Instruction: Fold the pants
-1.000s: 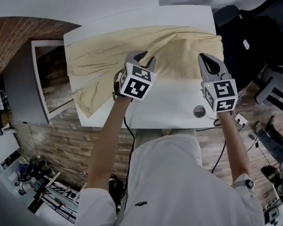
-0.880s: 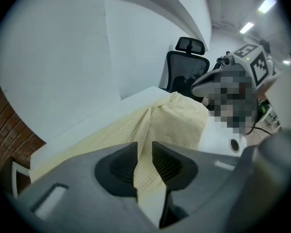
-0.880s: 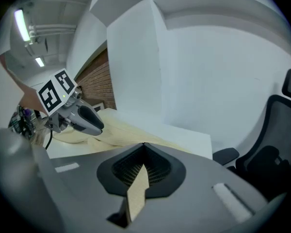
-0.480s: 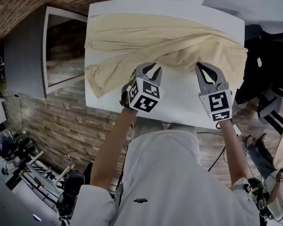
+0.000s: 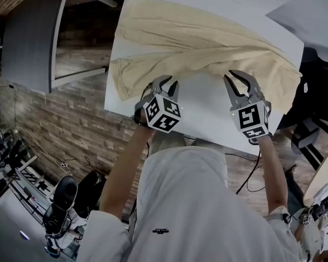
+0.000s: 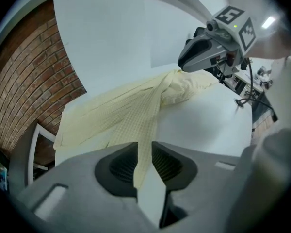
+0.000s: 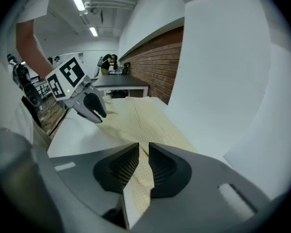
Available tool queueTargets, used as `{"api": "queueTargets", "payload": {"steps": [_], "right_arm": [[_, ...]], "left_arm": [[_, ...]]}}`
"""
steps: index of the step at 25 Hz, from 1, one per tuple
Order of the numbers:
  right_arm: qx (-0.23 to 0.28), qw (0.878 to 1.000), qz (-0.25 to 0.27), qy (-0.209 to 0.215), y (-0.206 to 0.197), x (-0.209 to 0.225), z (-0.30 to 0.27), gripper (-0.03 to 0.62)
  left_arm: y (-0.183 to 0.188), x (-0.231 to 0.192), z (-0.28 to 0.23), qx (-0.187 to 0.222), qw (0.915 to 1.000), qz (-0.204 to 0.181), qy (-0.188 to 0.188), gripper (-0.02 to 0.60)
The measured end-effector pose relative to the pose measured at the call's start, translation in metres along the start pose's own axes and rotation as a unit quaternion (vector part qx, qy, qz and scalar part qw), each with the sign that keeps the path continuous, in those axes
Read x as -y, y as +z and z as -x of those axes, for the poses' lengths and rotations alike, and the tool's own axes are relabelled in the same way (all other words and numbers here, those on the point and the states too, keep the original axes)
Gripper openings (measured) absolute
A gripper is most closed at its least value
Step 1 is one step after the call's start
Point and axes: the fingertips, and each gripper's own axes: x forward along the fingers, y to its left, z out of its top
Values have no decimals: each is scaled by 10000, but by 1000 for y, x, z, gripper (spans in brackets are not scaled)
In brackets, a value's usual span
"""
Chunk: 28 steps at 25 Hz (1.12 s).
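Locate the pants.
In the head view, the pants lie across the far half of the white table, one leg reaching toward its near left corner.

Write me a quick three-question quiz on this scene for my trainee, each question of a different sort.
1. True or false: the pants are dark blue.
2. How do they lie? A. unfolded, spread across the white table; B. folded in a neat stack; C. dropped on the floor.
3. What is the wall beside the table made of?

Key: 1 false, they are pale yellow; 2 A; 3 brick.
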Motion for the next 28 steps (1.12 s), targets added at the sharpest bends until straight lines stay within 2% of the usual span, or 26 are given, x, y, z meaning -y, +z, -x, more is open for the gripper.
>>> {"api": "queueTargets", "payload": {"steps": [5,8,12,15,20,21,22,23,24,26,28], "right_arm": [[-347,9948,903,306,5,-17,-30,95],[-490,9846,1599,507,-3,-32,-45,126],[-641,9553,2827,583,-5,-52,-68,174],[-639,9294,3589,576,-3,-66,-89,182],[-887,8977,4267,649,0,-80,-125,182],[-924,8925,4371,629,1,-79,-128,167],[-925,8894,4438,589,3,-78,-129,118],[-891,8898,4442,542,7,-77,-129,46],[-847,8936,4378,515,11,-77,-128,20],[-763,9096,4049,530,19,-76,-124,18],[-702,9330,3476,615,30,-73,-119,18]], "left_arm": [[-35,-11,-5,-259,9990,-354,-117,126],[-51,-3,-8,-327,9982,-469,-199,140],[-62,-4,-7,-290,9984,-433,-214,140],[-71,-11,-7,-308,9985,-395,-208,141],[-84,-28,-8,-352,9980,-393,-340,140],[-85,-29,-8,-345,9979,-406,-361,140],[-86,-30,-8,-340,9979,-413,-376,140],[-87,-30,-8,-332,9979,-411,-386,141],[-89,-30,-7,-317,9979,-406,-393,141],[-90,-31,-5,-279,9980,-420,-387,146],[-90,-31,-4,-250,9978,-501,-349,153]]}}
